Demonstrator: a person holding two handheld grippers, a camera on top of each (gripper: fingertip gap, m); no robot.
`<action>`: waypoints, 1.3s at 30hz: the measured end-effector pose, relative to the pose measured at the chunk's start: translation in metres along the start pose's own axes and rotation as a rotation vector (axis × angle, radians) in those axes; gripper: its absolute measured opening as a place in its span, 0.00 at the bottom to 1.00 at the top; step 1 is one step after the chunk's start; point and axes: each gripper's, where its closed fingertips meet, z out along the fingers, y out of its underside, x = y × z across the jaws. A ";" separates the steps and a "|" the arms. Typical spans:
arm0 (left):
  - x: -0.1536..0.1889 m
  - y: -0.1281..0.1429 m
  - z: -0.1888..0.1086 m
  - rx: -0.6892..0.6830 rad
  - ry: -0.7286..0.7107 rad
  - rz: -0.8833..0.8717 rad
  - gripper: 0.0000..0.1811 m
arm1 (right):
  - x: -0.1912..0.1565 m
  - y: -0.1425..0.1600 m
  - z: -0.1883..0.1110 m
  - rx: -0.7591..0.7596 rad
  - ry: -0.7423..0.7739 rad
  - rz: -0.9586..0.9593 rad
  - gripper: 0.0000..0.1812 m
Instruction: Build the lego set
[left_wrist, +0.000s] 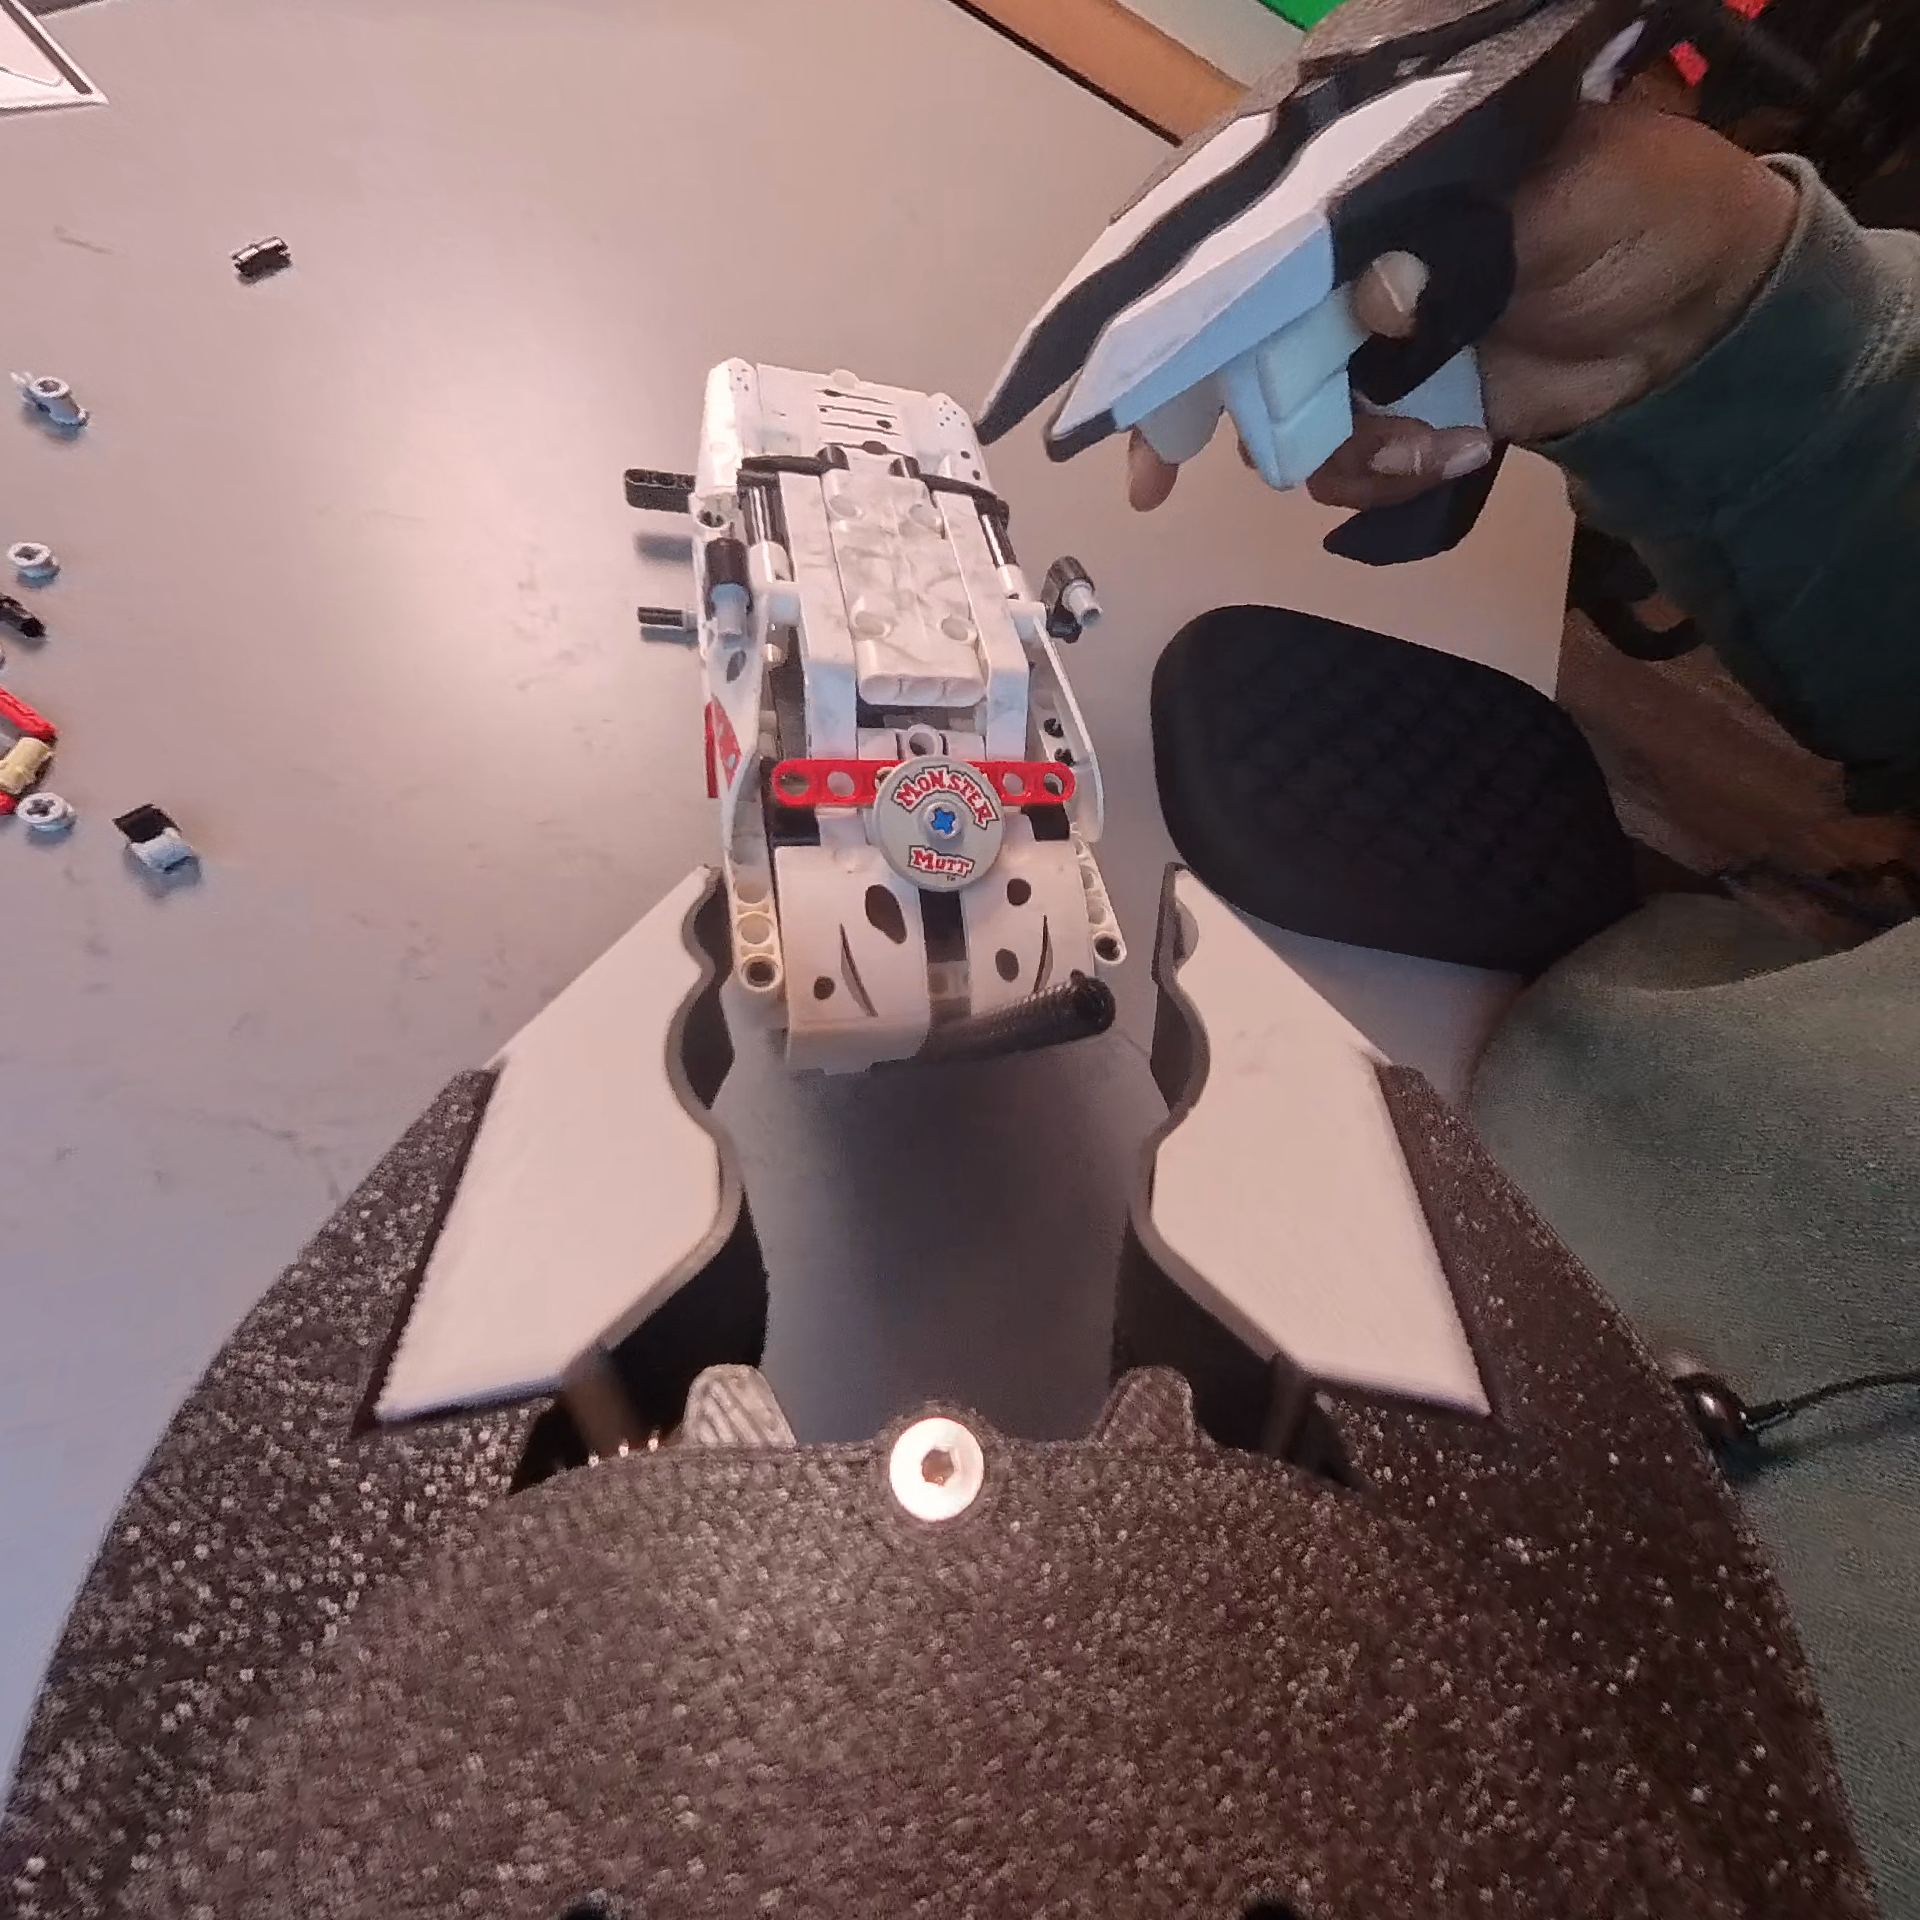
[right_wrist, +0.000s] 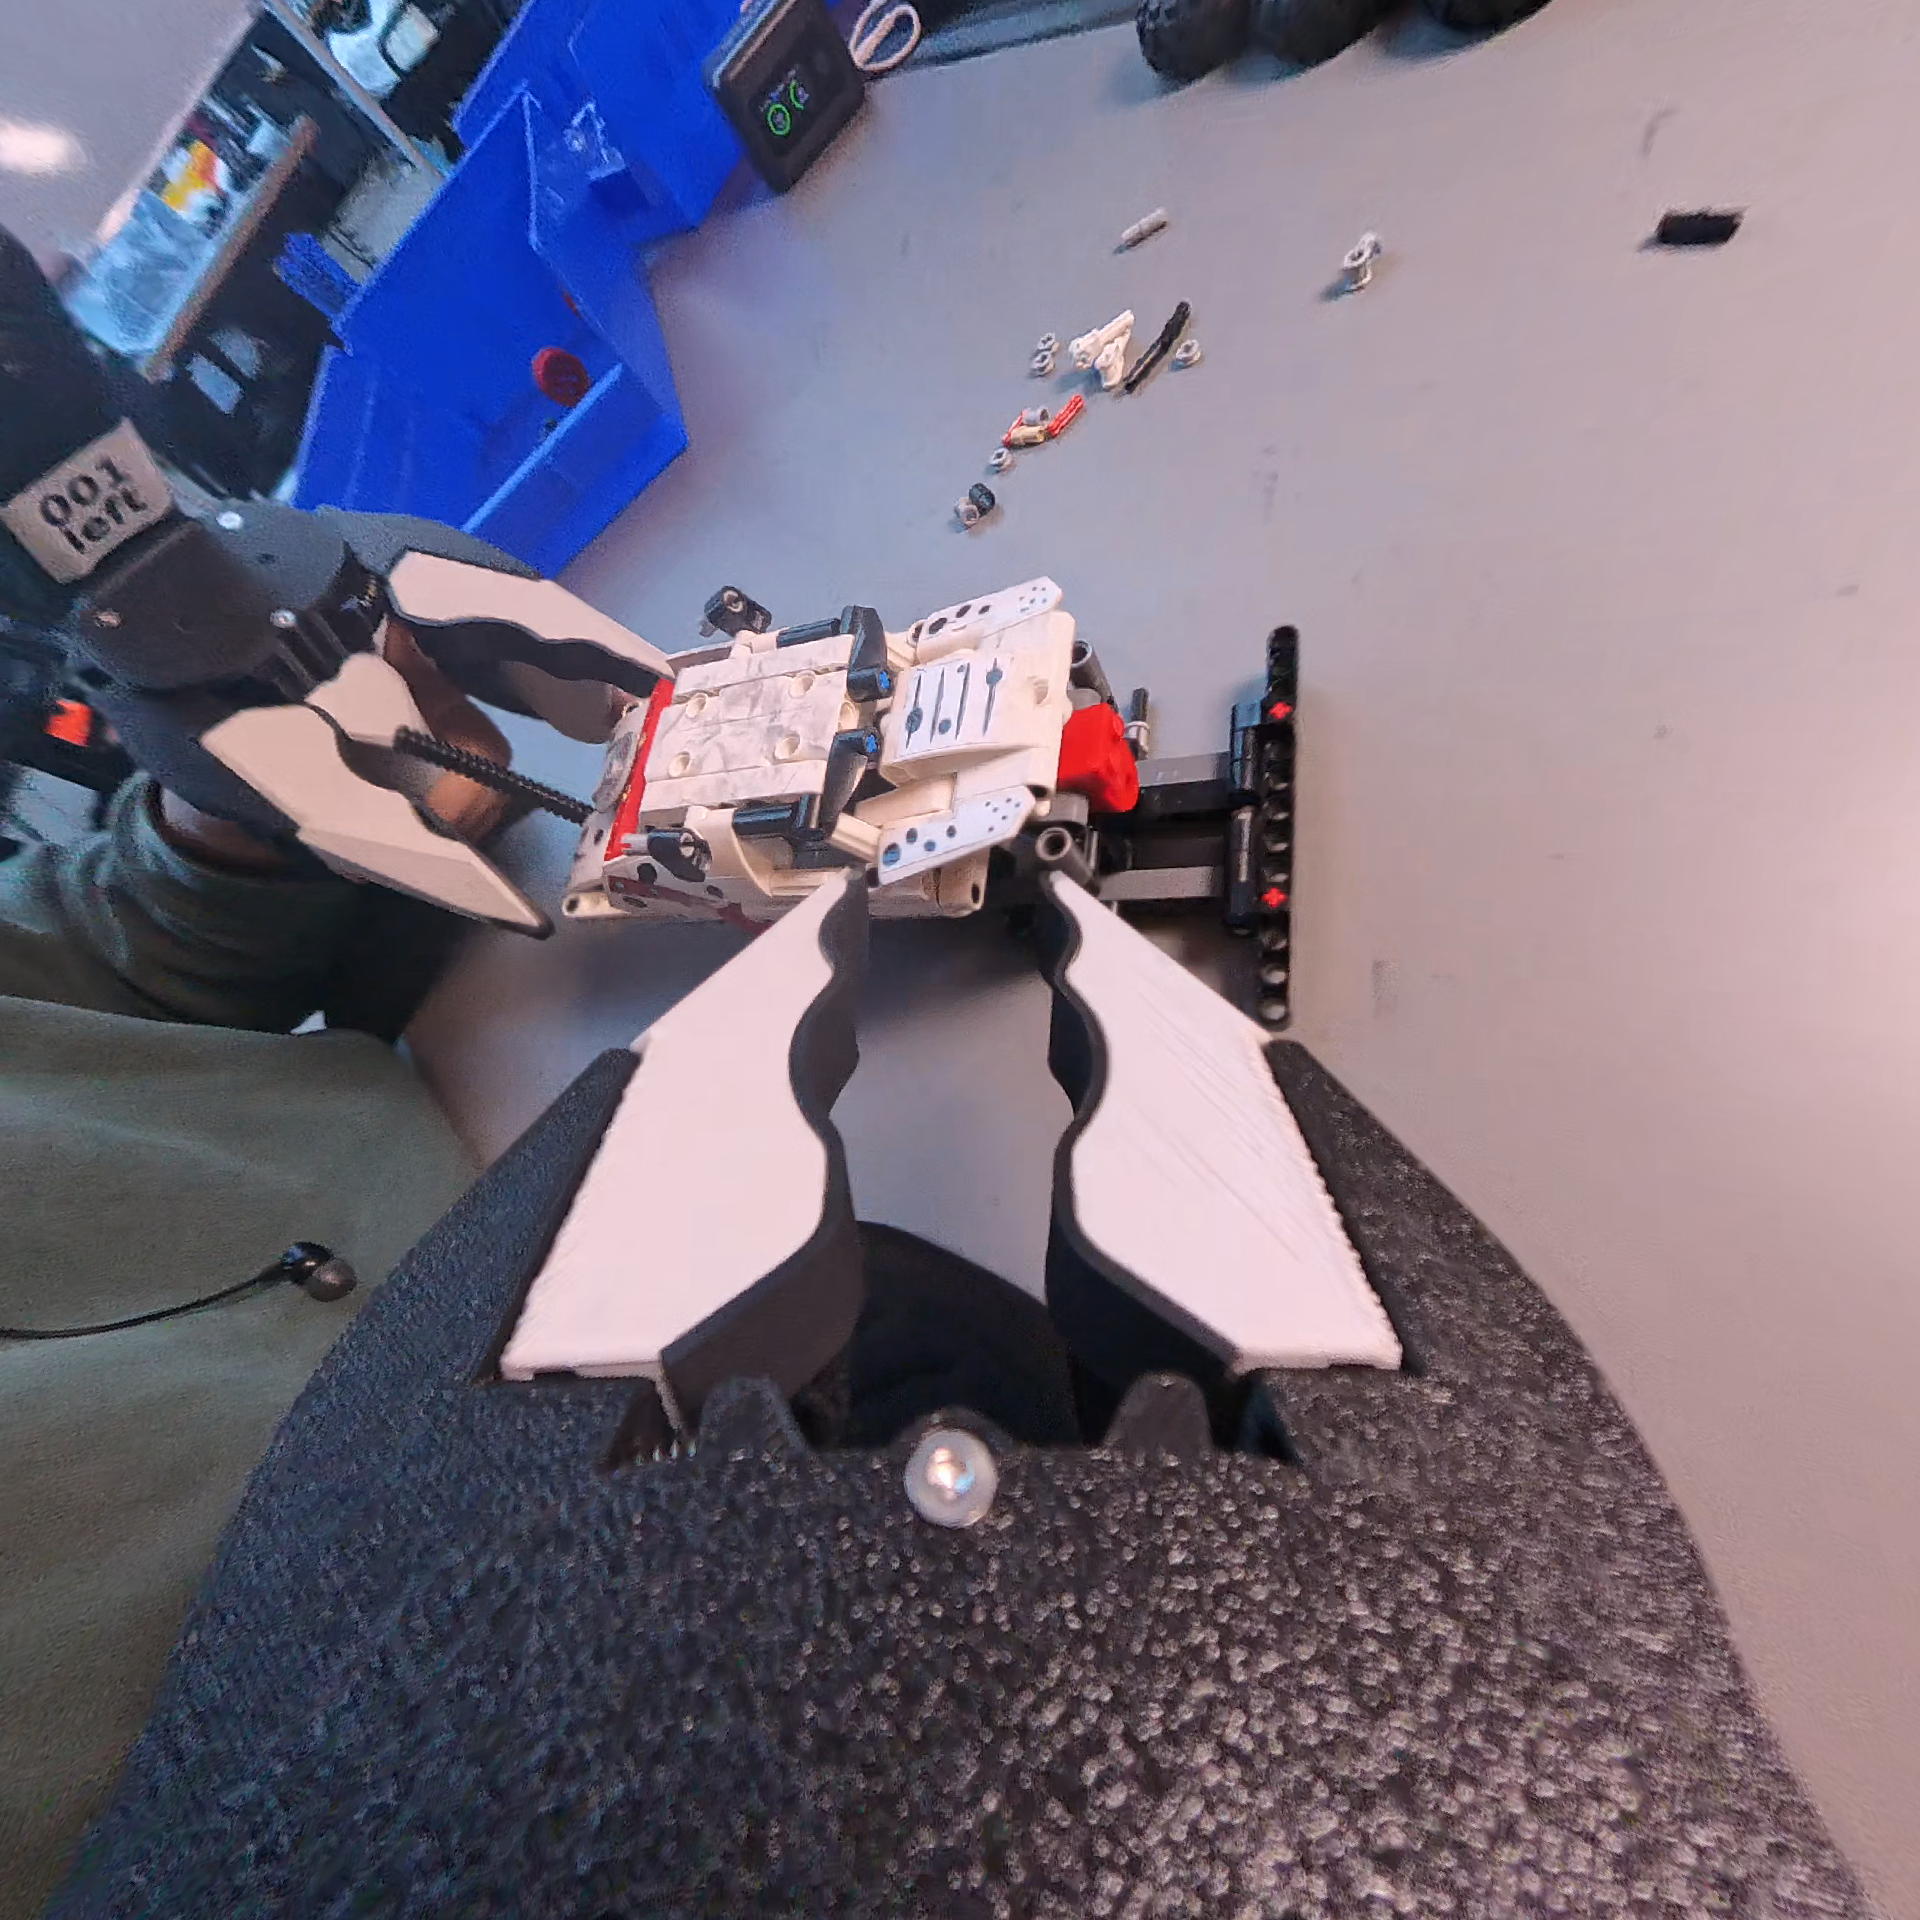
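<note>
The white lego truck body (left_wrist: 894, 675) with black spots, a red beam and a round grey badge lies on the grey table (left_wrist: 364, 623). A black ridged rod (left_wrist: 1029, 1013) sticks out of its near end. My left gripper (left_wrist: 940, 935) is open, its tips on either side of that end. In the right wrist view the truck body (right_wrist: 831, 748) has a red block (right_wrist: 1096, 758) and a black beam frame (right_wrist: 1268, 810) at its right end. My right gripper (right_wrist: 948, 914) is open and empty, with its tips at the body's near side. The left gripper (right_wrist: 416, 727) straddles the rod (right_wrist: 488, 774).
A black tyre (left_wrist: 1382, 790) lies right of the truck body, by a person's green sleeve (left_wrist: 1714, 1195). Small loose parts (left_wrist: 42, 717) lie at the left, and they also show in the right wrist view (right_wrist: 1112, 353). Blue bins (right_wrist: 499, 343), a small screen device (right_wrist: 784, 99) and more tyres (right_wrist: 1299, 31) stand at the back. The left gripper's tips are roughly 12 centimeters from the right gripper's.
</note>
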 end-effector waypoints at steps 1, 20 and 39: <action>0.004 0.001 0.001 0.001 0.016 0.019 0.44 | -0.001 0.002 0.003 0.003 -0.034 0.049 0.17; -0.036 -0.062 -0.034 0.216 0.304 -0.118 0.33 | -0.080 -0.047 0.032 0.177 -0.547 -0.318 0.00; -0.018 -0.043 -0.008 0.216 0.580 -0.443 0.18 | -0.080 -0.048 0.036 0.302 -0.540 -0.536 0.00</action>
